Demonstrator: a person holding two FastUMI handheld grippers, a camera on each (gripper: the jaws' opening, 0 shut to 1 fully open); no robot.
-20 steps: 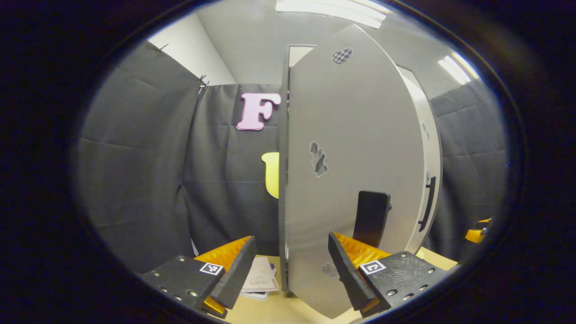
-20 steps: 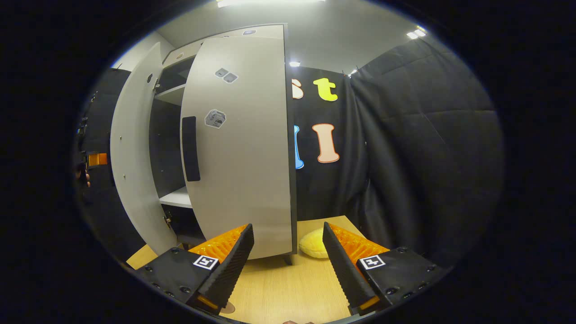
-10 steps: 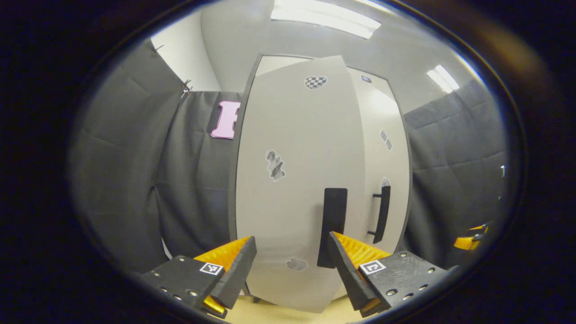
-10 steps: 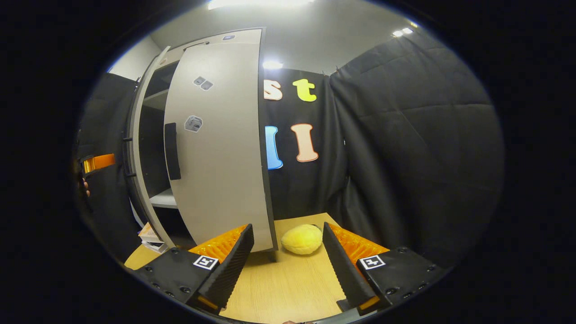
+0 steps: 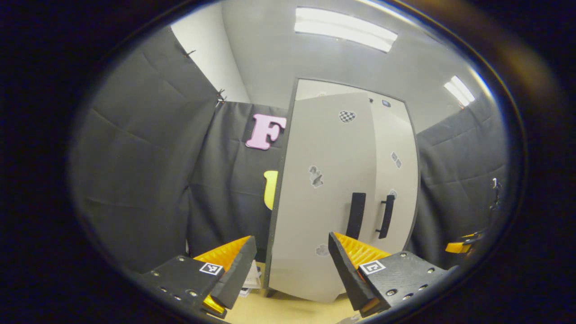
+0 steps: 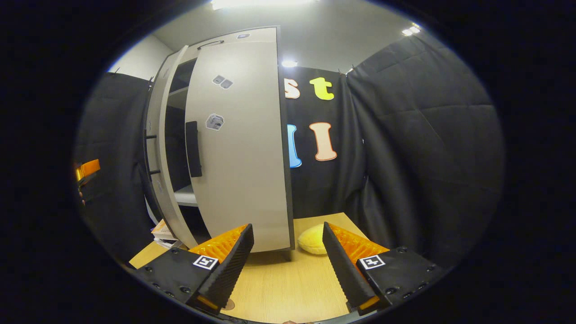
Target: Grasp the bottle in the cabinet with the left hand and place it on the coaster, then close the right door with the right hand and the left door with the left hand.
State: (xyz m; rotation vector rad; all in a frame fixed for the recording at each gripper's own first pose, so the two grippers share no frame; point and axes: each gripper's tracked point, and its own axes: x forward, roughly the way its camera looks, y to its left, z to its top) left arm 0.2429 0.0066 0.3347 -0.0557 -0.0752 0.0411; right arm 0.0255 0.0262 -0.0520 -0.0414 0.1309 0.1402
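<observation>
The grey cabinet stands ahead in the left gripper view. Its left door [image 5: 310, 216] with a black handle [image 5: 355, 215] lies almost flush with the right door [image 5: 402, 193]. My left gripper [image 5: 291, 237] is open and empty, a short way in front of the left door and not touching it. In the right gripper view the right door [image 6: 243, 171] stands ajar, and a dark gap with a shelf [image 6: 183, 194] shows between it and the left door [image 6: 157, 148]. My right gripper [image 6: 287, 226] is open and empty, low over the wooden table [image 6: 288, 288].
A yellow soft toy [image 6: 310, 238] lies on the table beside the cabinet's right foot. A stack of books [image 6: 163, 231] sits by the cabinet's left side. The left gripper [image 6: 86, 168] shows at the far left edge. Black cloth walls enclose the booth.
The left door has swung from edge-on to nearly shut, and my left gripper has drawn back from it. The right gripper has shifted only slightly, staying open.
</observation>
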